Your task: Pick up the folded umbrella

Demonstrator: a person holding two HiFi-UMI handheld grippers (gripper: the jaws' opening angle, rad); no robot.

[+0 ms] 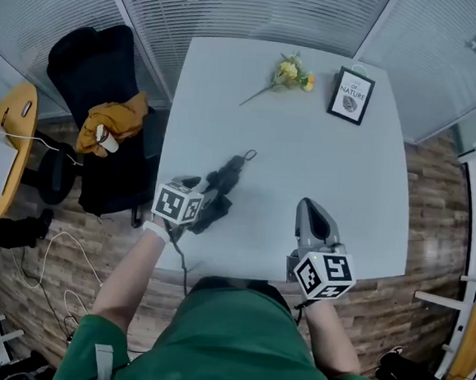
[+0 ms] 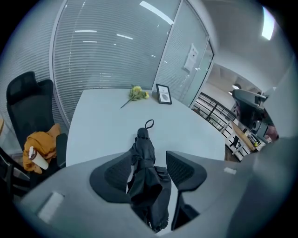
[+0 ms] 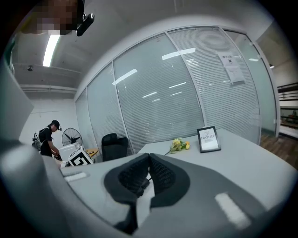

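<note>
The folded black umbrella (image 1: 224, 185) lies on the white table (image 1: 331, 168) near its left front edge, its wrist loop pointing toward the far side. My left gripper (image 1: 207, 197) is down at the umbrella's near end. In the left gripper view the umbrella (image 2: 145, 160) runs between the jaws of the left gripper (image 2: 149, 155); they stand apart, and table shows between the right pad and the fabric. My right gripper (image 1: 306, 206) hovers over the table's front right part, away from the umbrella. In the right gripper view the pads of my right gripper (image 3: 149, 159) meet, with nothing in them.
A yellow flower (image 1: 288, 72) and a small framed sign (image 1: 350, 96) lie at the table's far end. A black office chair (image 1: 95, 73) with an orange garment (image 1: 116, 121) stands left of the table, beside a round yellow side table (image 1: 10, 148). Glass walls with blinds surround the room.
</note>
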